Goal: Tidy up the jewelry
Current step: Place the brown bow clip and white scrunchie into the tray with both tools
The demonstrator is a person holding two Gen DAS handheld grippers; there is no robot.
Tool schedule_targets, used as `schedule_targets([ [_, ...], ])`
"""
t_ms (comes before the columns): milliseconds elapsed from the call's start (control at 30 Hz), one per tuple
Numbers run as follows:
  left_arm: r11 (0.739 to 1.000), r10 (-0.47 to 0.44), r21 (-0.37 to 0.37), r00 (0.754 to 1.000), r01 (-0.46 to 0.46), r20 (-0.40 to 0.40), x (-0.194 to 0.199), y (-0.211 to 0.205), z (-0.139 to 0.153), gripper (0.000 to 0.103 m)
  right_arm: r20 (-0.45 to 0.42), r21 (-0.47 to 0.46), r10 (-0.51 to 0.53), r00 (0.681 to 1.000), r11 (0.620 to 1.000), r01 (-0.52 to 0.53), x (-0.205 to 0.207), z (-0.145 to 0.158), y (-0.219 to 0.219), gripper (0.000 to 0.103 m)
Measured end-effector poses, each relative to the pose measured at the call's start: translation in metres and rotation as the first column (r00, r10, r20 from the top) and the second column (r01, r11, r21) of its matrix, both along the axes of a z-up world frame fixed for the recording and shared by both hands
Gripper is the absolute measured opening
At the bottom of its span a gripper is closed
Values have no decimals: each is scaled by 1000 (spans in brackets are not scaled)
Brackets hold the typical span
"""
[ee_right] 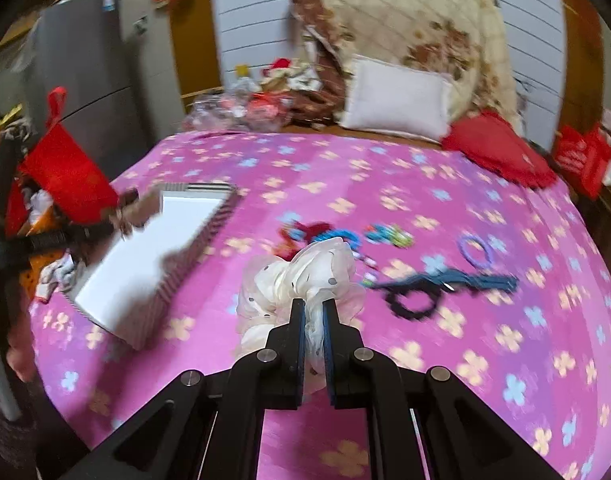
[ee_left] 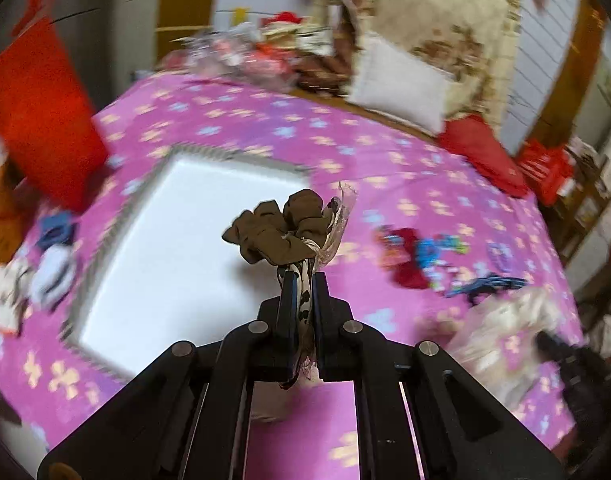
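The left tongs [ee_left: 303,280] point steeply down over the bed's pink flowered fleece blanket [ee_left: 265,128], clamped tight on a brown fabric scrunchie with a sheer cream ribbon and a spotted band [ee_left: 283,232], which sticks up past the tips above the shallow white tray with a striped rim [ee_left: 177,240] lying near the bed's left edge. The right tongs [ee_right: 314,304] slant down likewise, pinched on a cream polka-dot sheer scrunchie [ee_right: 305,272] held above the middle of the bed. Beyond it, toward the right edge, lie a dark blue hair band with a trailing tail [ee_right: 441,286], a purple ring-shaped hair tie [ee_right: 476,251] and a heap of red and blue hair ties [ee_right: 325,234]; blur smears them, so single pieces cannot be told apart. The hands holding the tongs are out of view. A white rectangular pillow [ee_right: 397,98] leans at the head of the bed, and a red bag [ee_left: 37,120] at the left edge is blurred
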State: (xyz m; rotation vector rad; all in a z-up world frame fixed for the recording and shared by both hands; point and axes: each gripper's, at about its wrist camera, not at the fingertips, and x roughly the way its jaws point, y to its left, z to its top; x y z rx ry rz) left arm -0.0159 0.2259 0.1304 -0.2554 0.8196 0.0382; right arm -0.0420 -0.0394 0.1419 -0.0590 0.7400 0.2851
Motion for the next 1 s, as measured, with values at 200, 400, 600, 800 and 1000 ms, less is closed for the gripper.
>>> schedule_targets([
  [200,989,140,47,989,-138,-40,-22,58,-30,6,0,1,83,997,997,-83,24,16,67,7],
  [400,973,222,80,972,-217,-71,-27,91,-54,6,-17,-5,132,991,991,-132,68,22,135,7],
  [600,968,250,56,966,-246,-71,-29,110,-69,6,-76,-47,151,986,987,-155,131,5,201,7],
  [800,973,231,36,969,-228,-87,-21,112,-82,6,-129,-108,130,983,984,-145,196,-29,248,7],
  [1000,974,225,52,969,-221,-105,-18,113,-91,6,-194,-119,87,977,987,-112,248,-60,268,7],
])
